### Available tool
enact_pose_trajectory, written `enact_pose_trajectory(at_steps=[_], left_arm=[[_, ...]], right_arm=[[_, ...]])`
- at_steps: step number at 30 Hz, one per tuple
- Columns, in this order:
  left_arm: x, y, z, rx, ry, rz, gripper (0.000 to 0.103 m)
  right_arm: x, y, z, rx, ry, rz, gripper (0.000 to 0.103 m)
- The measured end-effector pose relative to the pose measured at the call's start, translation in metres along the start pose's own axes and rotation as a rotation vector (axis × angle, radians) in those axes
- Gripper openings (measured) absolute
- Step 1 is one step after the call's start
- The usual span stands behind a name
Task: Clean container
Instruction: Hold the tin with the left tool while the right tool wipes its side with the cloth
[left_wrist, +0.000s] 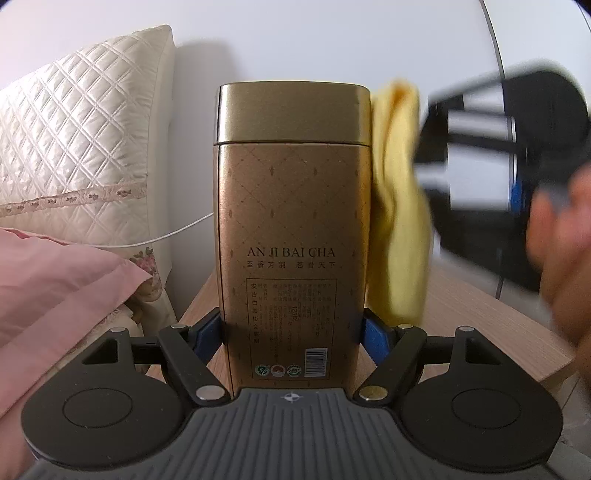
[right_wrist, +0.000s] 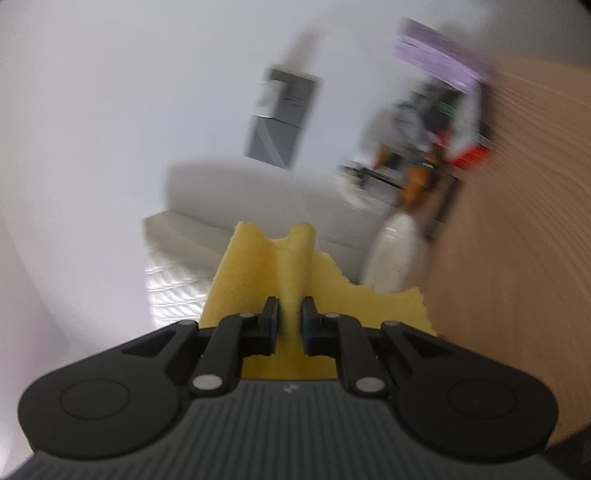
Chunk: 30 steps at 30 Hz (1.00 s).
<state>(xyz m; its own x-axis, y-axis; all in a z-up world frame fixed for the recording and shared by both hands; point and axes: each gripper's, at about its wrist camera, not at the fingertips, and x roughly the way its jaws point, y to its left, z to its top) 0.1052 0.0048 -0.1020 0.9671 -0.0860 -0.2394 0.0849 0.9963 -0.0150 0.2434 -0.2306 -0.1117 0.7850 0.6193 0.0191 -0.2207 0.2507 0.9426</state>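
A tall gold tea tin (left_wrist: 293, 221) with a darker gold lid stands upright in the left wrist view, printed "AN JI BAI CHA". My left gripper (left_wrist: 293, 332) is shut on its lower body, one blue pad on each side. My right gripper (right_wrist: 290, 321) is shut on a yellow cloth (right_wrist: 273, 266). In the left wrist view the cloth (left_wrist: 400, 206) hangs against the tin's right side, with the right gripper (left_wrist: 480, 147) blurred beside it.
A light wood bedside surface (left_wrist: 472, 317) lies under the tin. A white quilted pillow (left_wrist: 81, 147) and pink bedding (left_wrist: 55, 291) are at left, with a white cable (left_wrist: 177, 232). The wall behind is white. The right wrist view is blurred, with a wood panel (right_wrist: 517, 221) at right.
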Motion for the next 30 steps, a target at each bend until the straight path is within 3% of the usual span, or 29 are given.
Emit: enact_pose_trajectory(at_steps=[5, 12, 15, 24, 30], left_arm=[[0.001, -0.001, 0.001, 0.001, 0.004, 0.0, 0.079], [0.003, -0.004, 0.001, 0.008, 0.01, 0.001, 0.079], [-0.003, 0.006, 0.002, 0.007, 0.007, -0.024, 0.079], [-0.003, 0.016, -0.001, 0.037, 0.012, -0.033, 0.079], [0.0, 0.024, -0.003, 0.05, 0.016, -0.032, 0.079]], right_arm=[[0.0, 0.014, 0.009, -0.011, 0.014, 0.038, 0.014], [-0.001, -0.018, -0.002, -0.005, 0.049, -0.081, 0.014], [0.001, -0.018, -0.002, -0.004, 0.05, -0.083, 0.014], [0.001, 0.015, 0.015, -0.04, 0.01, 0.062, 0.014], [0.002, -0.011, 0.003, 0.002, 0.007, 0.007, 0.014]])
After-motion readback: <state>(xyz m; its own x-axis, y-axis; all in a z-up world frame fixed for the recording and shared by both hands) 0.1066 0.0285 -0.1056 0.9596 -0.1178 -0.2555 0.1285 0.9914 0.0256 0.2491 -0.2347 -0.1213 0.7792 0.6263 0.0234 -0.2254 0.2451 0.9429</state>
